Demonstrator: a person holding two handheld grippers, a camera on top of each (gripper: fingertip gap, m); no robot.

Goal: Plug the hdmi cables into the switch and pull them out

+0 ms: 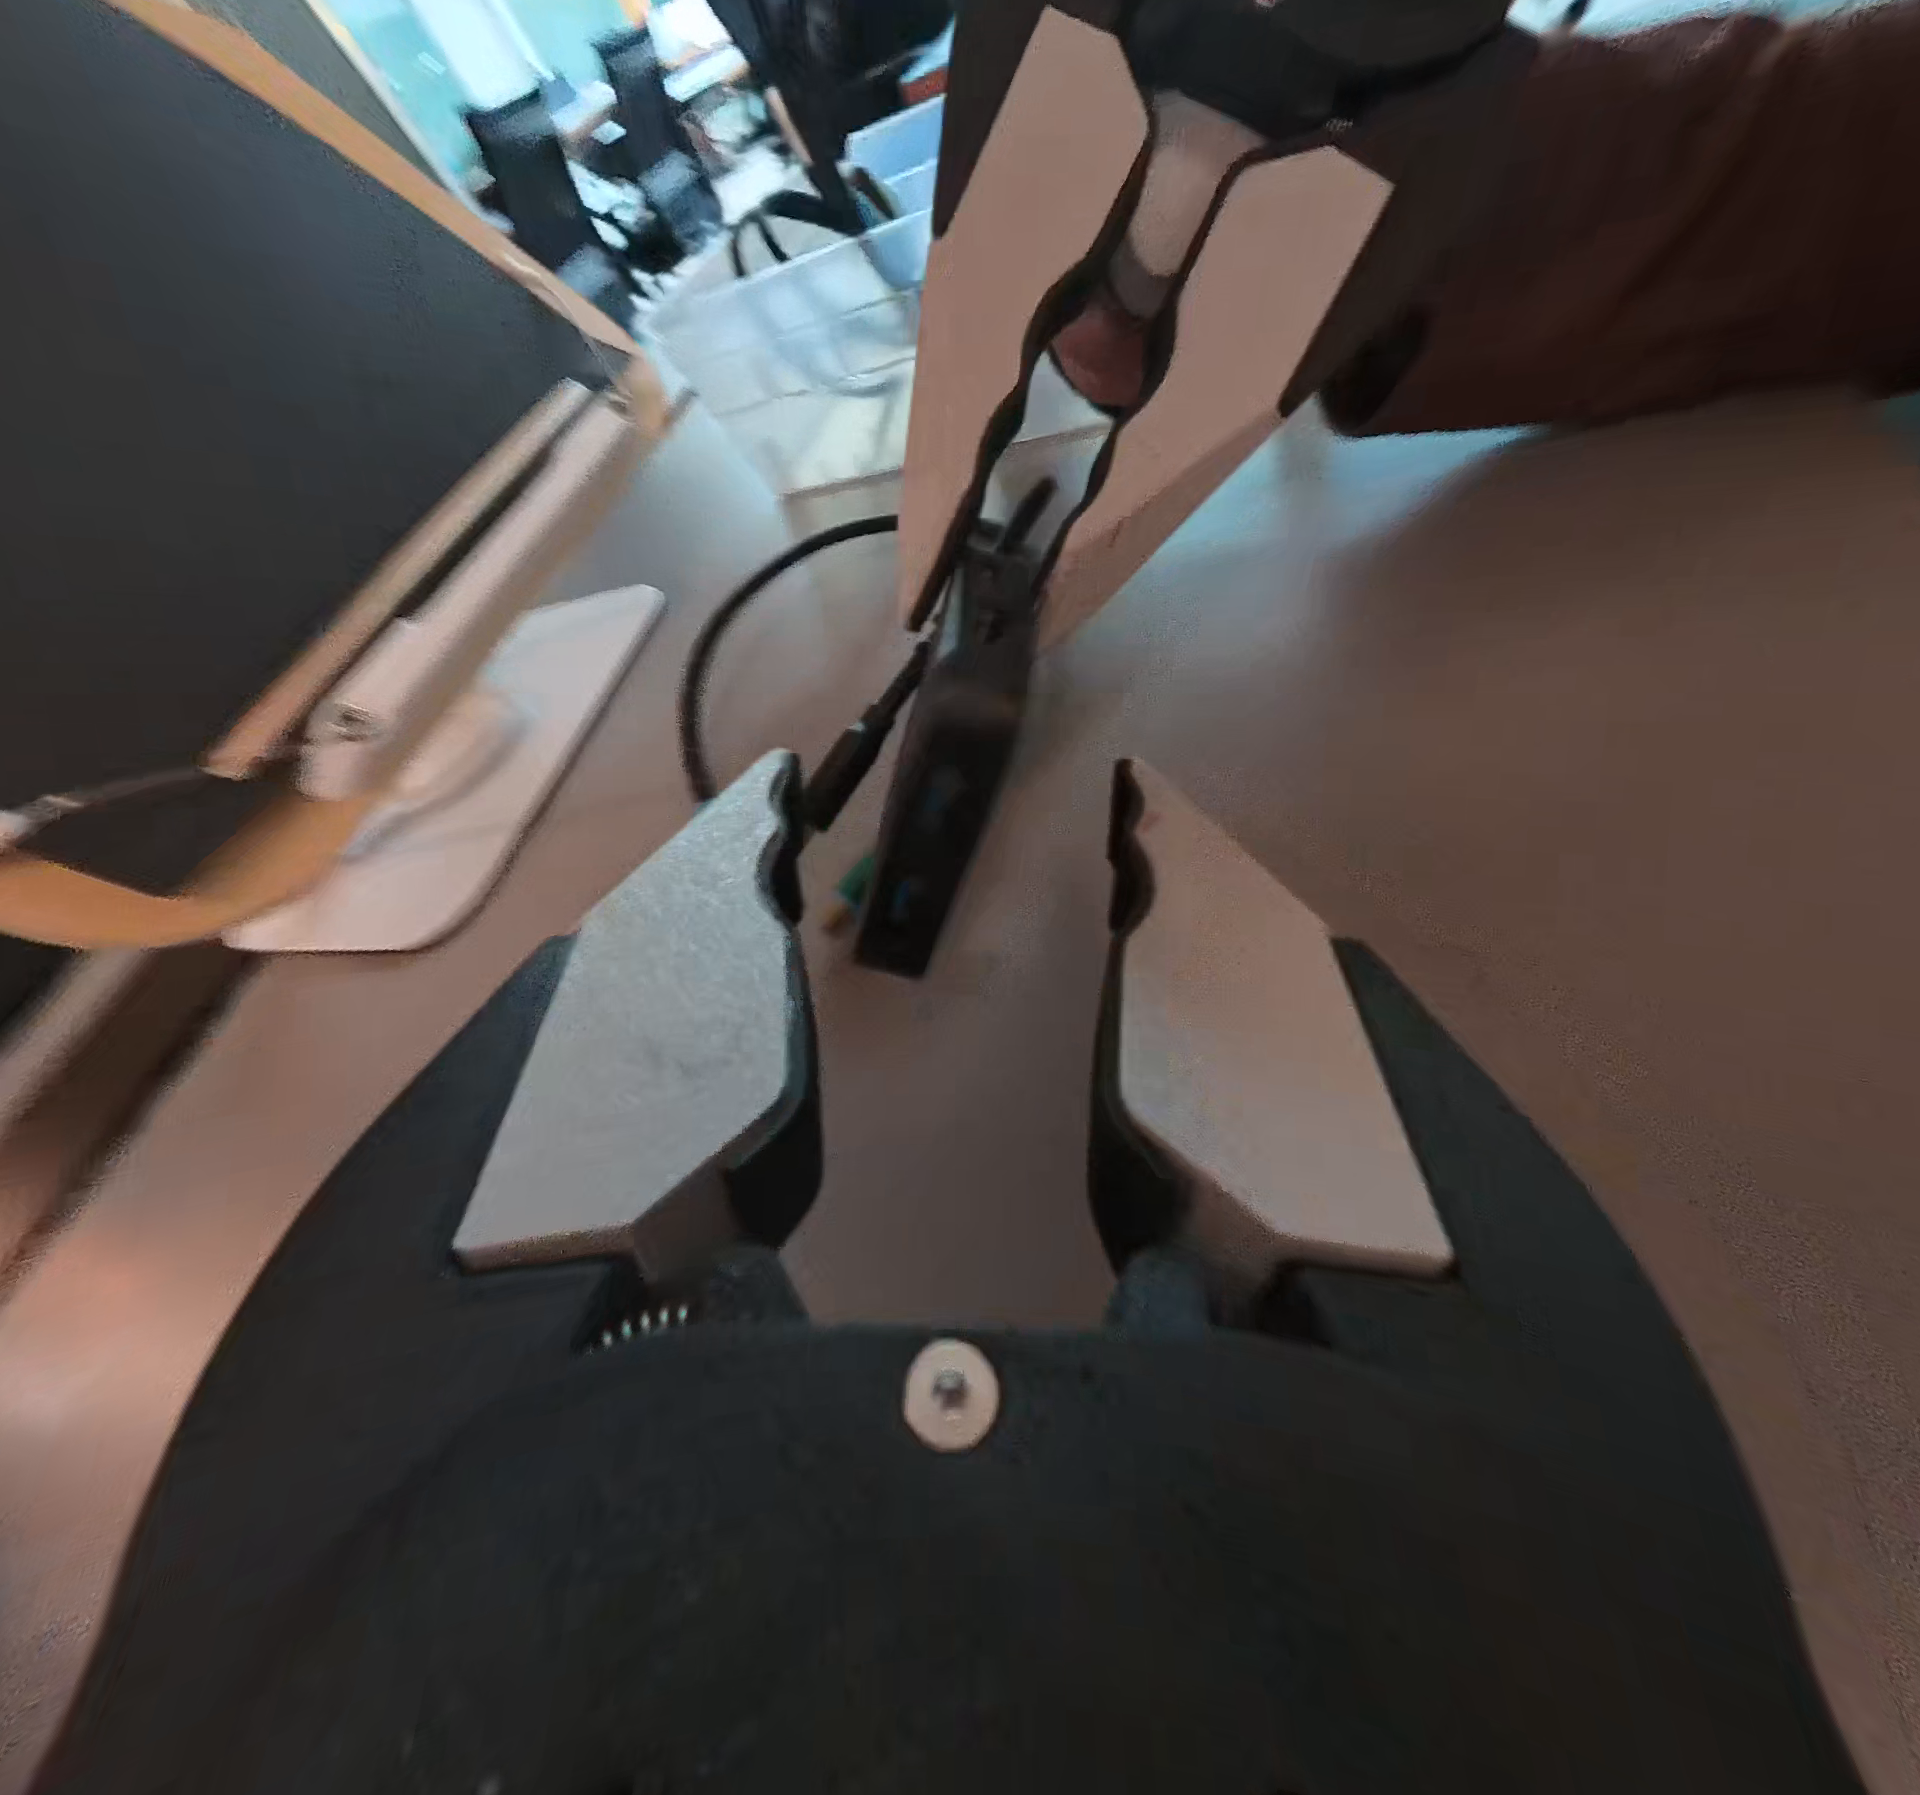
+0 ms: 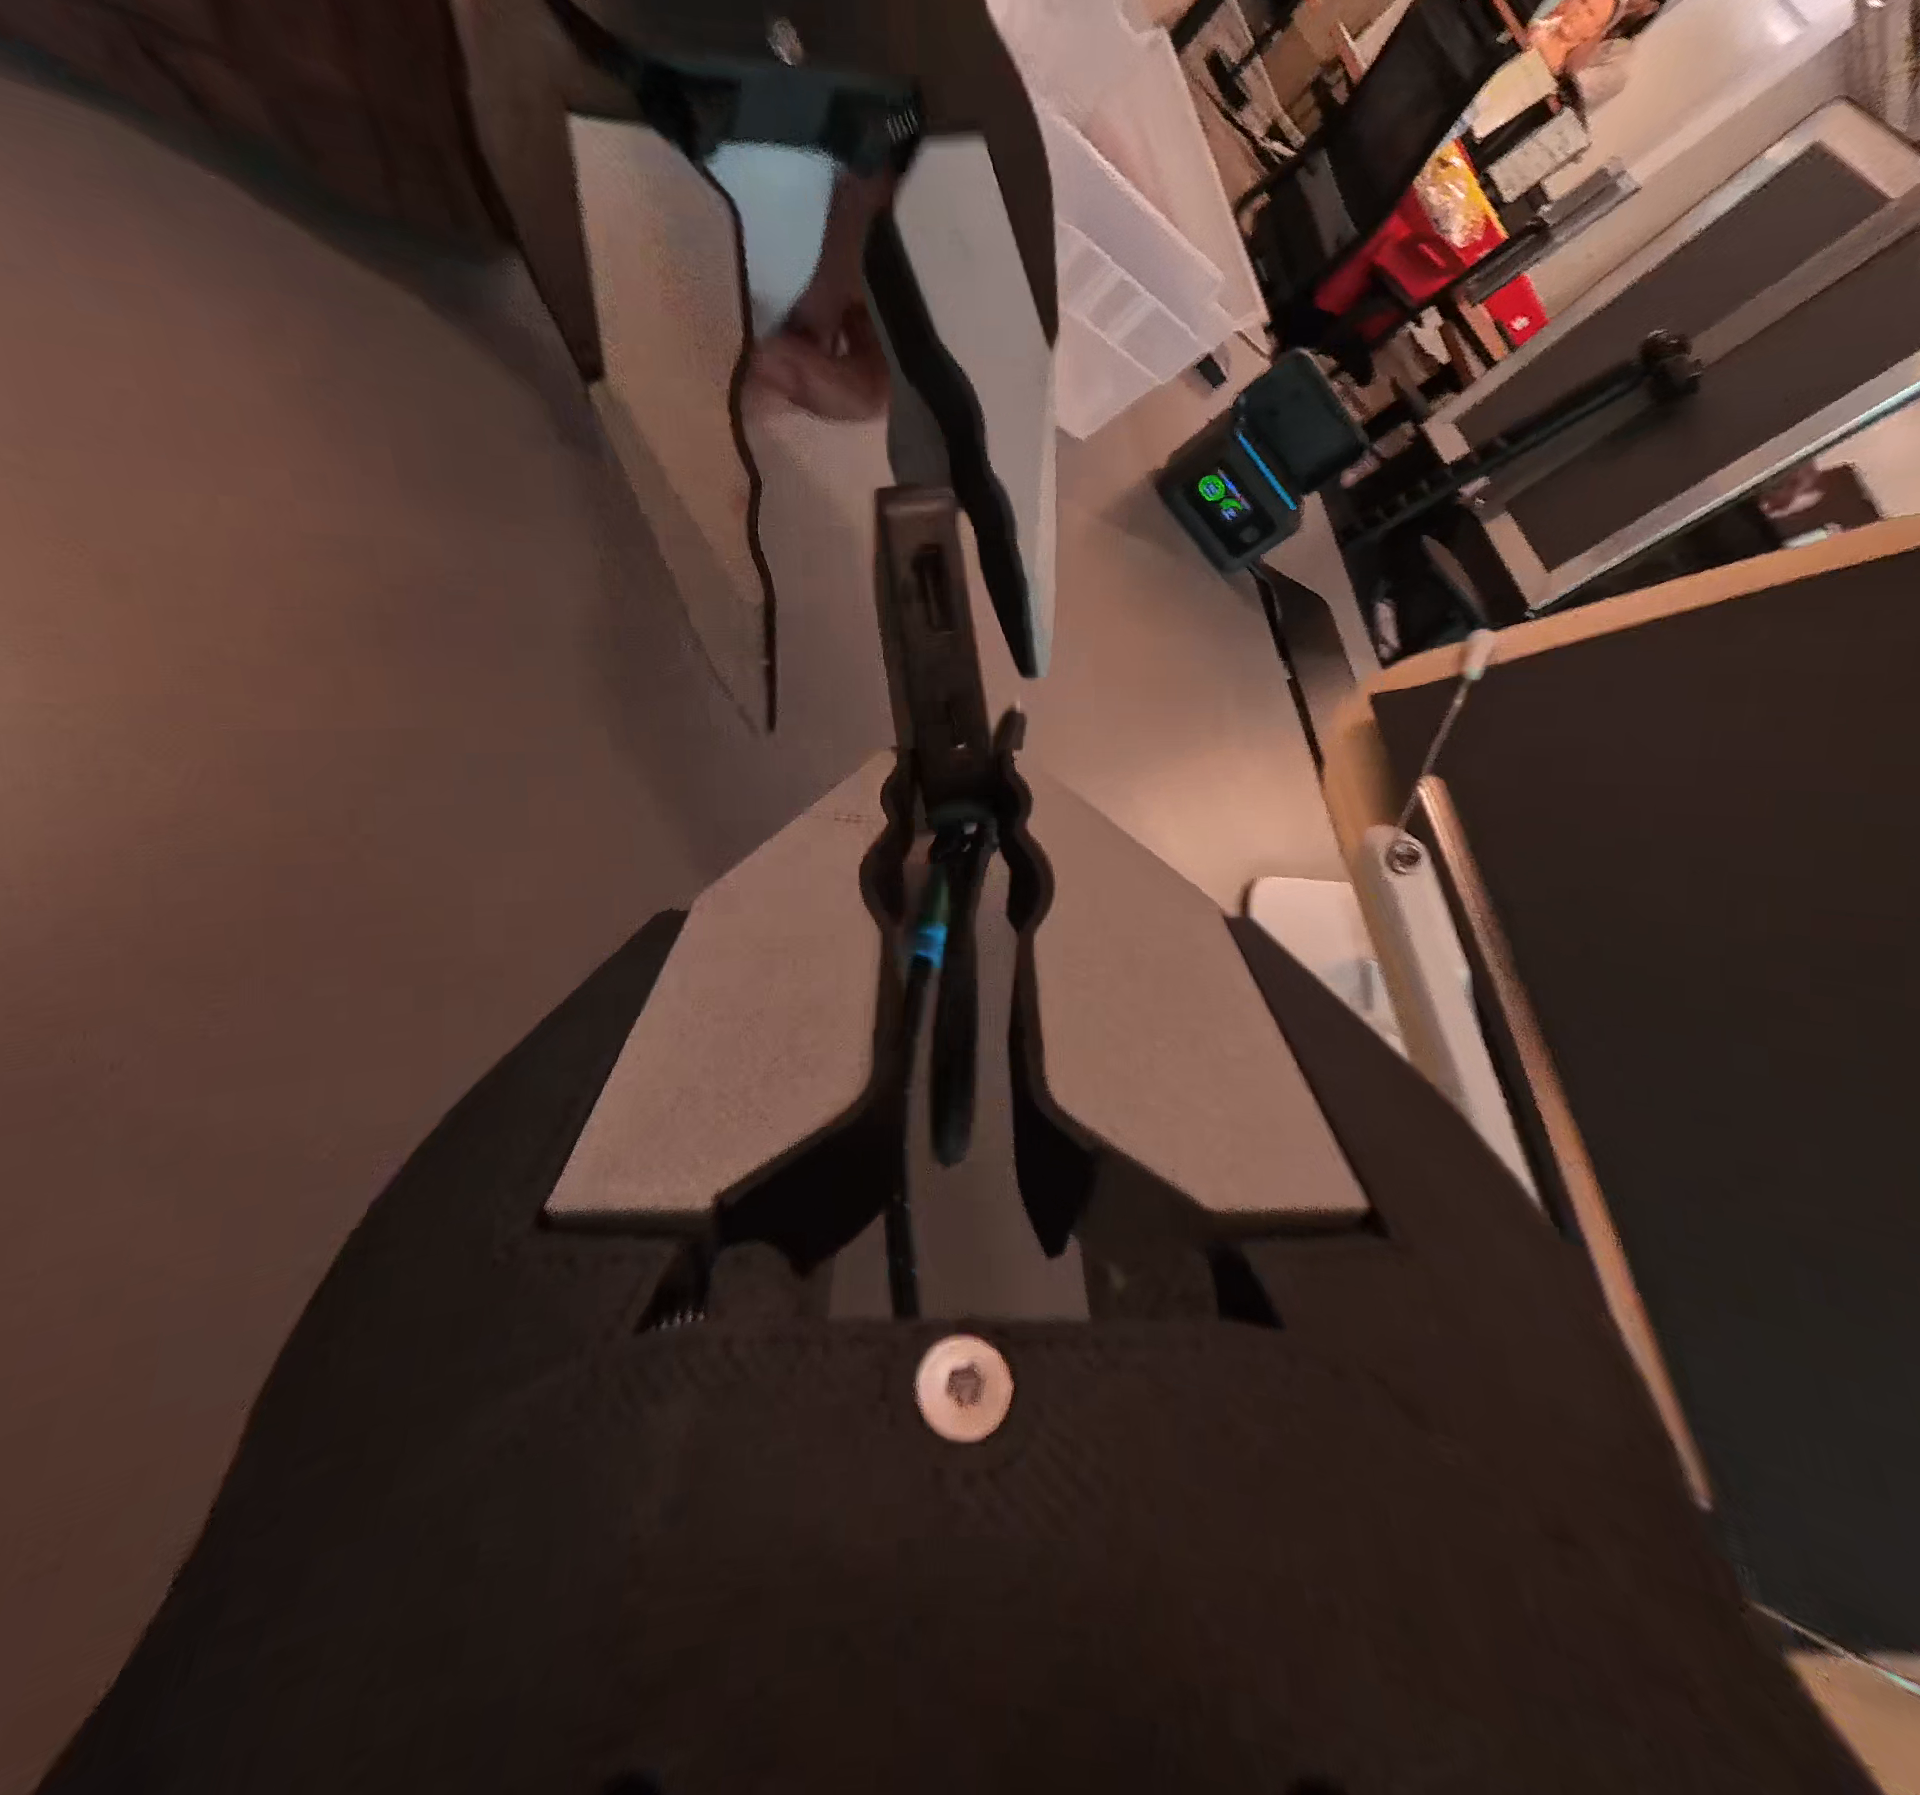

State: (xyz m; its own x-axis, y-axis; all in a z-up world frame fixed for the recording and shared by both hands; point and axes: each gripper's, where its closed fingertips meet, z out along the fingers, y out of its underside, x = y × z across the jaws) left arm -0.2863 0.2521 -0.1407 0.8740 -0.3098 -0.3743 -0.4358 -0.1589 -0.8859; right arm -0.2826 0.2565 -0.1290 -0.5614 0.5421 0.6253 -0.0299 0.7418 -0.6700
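Left gripper [image 1: 956, 831] sits with its jaws apart and nothing between them, low over the table [image 1: 1455, 810]; dead ahead of it lies the switch [image 1: 940, 810], a slim black box whose long axis runs straight away from the fingers toward the other tool (so the two grippers face each other along it); at the far end the right gripper [image 2: 956, 805] is clenched on the hdmi cable [image 2: 940, 976] plug right at the switch's end. Looks like the left one is nearer the free end and needs to close on the body to brace it.
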